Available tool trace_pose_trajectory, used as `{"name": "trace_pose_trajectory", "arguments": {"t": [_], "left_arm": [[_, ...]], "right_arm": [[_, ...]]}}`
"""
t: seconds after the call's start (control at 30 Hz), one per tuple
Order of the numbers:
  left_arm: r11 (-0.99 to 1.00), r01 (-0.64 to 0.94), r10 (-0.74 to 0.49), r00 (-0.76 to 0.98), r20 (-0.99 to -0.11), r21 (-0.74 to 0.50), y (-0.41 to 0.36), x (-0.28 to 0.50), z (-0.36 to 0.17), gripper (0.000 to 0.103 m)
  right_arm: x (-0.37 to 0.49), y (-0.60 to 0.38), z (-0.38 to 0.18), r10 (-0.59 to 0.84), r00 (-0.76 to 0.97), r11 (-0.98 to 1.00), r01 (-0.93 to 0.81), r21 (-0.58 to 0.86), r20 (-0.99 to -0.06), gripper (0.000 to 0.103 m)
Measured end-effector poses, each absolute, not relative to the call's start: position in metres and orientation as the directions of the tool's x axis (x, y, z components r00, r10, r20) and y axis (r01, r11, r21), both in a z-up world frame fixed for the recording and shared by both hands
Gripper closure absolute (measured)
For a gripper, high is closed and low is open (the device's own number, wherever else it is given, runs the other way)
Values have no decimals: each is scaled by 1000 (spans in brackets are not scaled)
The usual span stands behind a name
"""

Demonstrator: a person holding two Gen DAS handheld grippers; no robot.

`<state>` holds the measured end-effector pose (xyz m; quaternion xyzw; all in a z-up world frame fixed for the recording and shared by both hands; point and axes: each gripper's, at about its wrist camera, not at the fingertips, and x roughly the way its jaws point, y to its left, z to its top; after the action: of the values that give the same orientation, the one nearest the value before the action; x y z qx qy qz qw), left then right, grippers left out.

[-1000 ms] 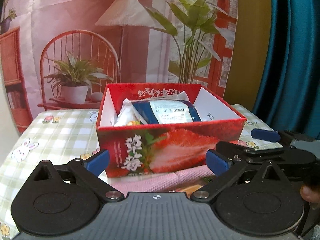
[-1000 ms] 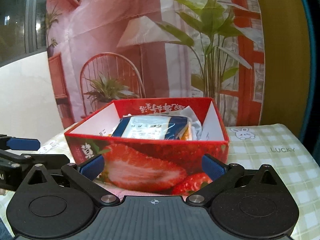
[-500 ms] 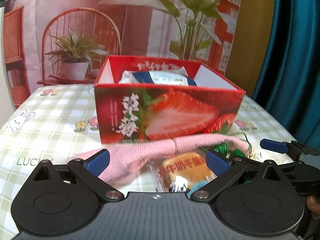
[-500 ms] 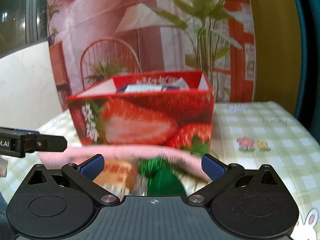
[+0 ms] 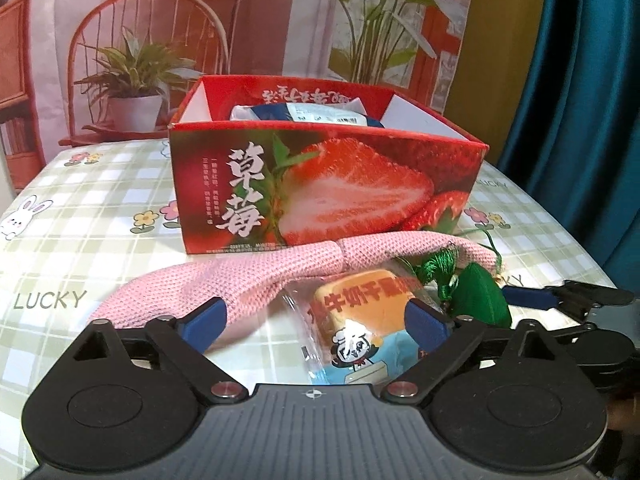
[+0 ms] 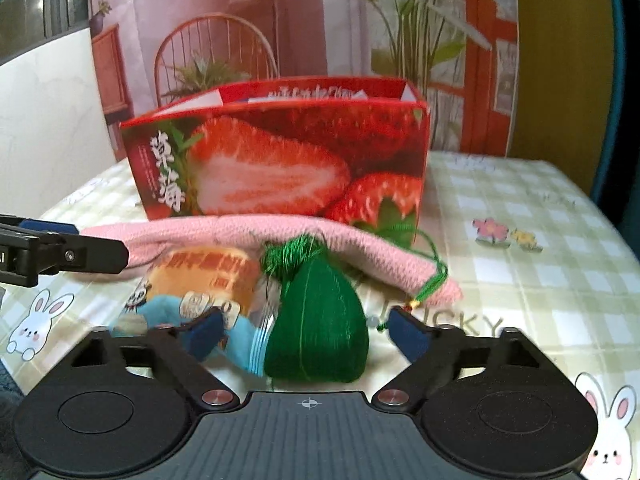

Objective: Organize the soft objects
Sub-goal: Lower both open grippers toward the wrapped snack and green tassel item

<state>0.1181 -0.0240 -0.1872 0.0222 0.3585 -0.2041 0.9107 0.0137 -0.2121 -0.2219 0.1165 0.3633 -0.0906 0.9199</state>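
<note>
In front of the red strawberry box point(image 5: 320, 184) lie a pink knitted band point(image 5: 256, 276), a wrapped cake packet point(image 5: 360, 320) and a green tasselled sachet point(image 5: 476, 296). My left gripper point(image 5: 316, 320) is low over the table with its jaws closing. The cake packet lies between them, and neither pad presses on it. My right gripper point(image 6: 306, 334) is also closing, with the green sachet point(image 6: 320, 320) between its pads and a gap on each side. The box holds a blue and white packet point(image 5: 304, 114).
The table wears a green checked cloth point(image 5: 80, 208) with rabbits and flowers. A printed backdrop point(image 5: 200, 20) hangs behind it, with a teal curtain point(image 5: 580, 120) at the right. The left gripper's finger point(image 6: 60, 256) reaches in at the right wrist view's left edge.
Both grippers have sunk and tipped down toward the table. The band, cake packet and sachet have come into view between the fingers. Both pairs of jaws have narrowed, the right more.
</note>
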Motion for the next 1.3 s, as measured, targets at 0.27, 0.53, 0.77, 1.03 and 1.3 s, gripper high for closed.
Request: {"name": "trace_pose_trajectory", "arguments": {"t": [0.27, 0.53, 0.77, 1.03, 1.3], "left_arm": [[912, 390, -368, 641, -673, -127, -24, 120, -192, 17], [919, 368, -360, 645, -674, -139, -20, 122, -192, 20], [916, 375, -366, 642, -674, -140, -22, 122, -193, 20], [913, 381, -372, 639, -674, -142, -21, 122, -192, 27], [913, 380, -373, 640, -672, -144, -22, 126, -190, 36]], "right_arm": [[26, -202, -229, 28, 705, 963, 172, 209, -709, 50], [42, -179, -231, 98, 701, 983, 42, 178, -706, 49], [32, -184, -231, 98, 713, 980, 53, 194, -694, 49], [28, -188, -229, 104, 736, 978, 46, 203, -668, 49], [24, -186, -225, 75, 745, 983, 58, 176, -662, 49]]}}
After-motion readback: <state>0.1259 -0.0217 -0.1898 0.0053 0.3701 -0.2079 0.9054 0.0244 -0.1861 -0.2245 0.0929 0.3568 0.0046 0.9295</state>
